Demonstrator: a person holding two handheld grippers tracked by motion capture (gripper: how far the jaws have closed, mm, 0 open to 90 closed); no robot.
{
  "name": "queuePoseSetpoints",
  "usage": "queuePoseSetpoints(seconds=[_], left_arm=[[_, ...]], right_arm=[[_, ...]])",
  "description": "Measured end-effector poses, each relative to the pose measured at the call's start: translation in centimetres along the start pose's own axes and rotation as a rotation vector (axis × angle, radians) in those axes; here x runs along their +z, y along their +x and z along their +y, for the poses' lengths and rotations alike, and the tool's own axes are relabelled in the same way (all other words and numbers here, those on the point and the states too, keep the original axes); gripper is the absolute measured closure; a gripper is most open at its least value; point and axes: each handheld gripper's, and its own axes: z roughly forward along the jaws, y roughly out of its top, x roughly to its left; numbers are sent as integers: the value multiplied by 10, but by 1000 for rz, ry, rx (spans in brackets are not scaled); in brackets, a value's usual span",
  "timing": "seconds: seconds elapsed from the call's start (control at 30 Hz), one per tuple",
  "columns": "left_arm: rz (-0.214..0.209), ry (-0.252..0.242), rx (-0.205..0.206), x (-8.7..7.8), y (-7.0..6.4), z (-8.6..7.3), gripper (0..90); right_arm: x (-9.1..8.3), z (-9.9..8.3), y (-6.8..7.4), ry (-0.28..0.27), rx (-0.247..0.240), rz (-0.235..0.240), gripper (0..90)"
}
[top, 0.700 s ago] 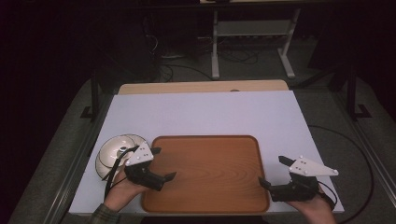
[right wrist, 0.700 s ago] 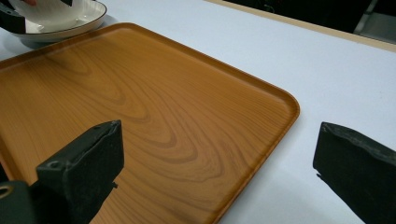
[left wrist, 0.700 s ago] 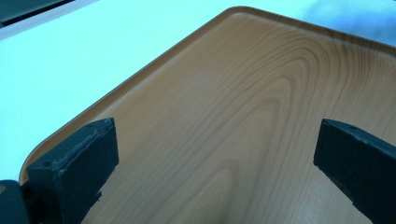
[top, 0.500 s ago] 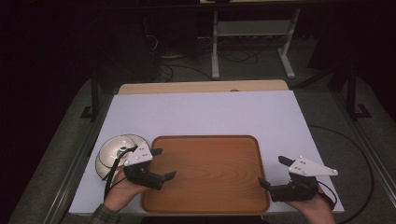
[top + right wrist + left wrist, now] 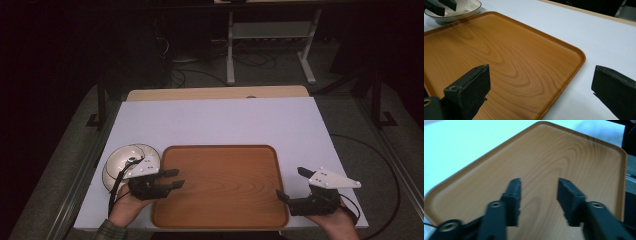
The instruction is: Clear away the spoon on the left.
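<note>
A wooden tray (image 5: 220, 185) lies flat on the near half of a white tabletop (image 5: 220, 120), its long sides running left to right across the person's front. It is empty, with wood grain showing across its whole floor and a low raised rim around it.

Just beyond the tray's left edge, near its far-left corner, sits a shallow white bowl (image 5: 117, 162) with a dark line round its rim. Whether bowl and tray touch is hard to tell; they are at least just beside each other.

The left hand-held gripper (image 5: 171, 179) is held over the tray's left edge, pointing right across the wood, with the bowl directly behind it. Its jaws are spread a moderate way with nothing between them, and the left gripper view (image 5: 538, 202) shows only tray floor in the gap.

The right hand-held gripper (image 5: 292, 184) rests at the tray's near-right corner, pointing left and away. Its jaws are spread wide and empty (image 5: 539, 95), straddling the tray's right rim: one jaw over wood, the other over bare tabletop.

The bowl is the left hand's by a long way; the right would have to cross the whole tray.
</note>
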Motion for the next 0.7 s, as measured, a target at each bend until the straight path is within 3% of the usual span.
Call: queuePoseSetpoints(seconds=[0.27,0.4,0.5,0.7], left_arm=[[-75,18,-28,1,1,-2,894],[-90,36,-31,2,1,-5,894],[-97,44,-55,0,5,-12,892],[-88,49,-81,-10,8,-23,887]], right_arm=[[0,0,0,0,-1,3,17],[0,0,-1,2,-4,2,53],[1,1,1,1,-9,5,56],[2,0,1,4,-8,9,56]])
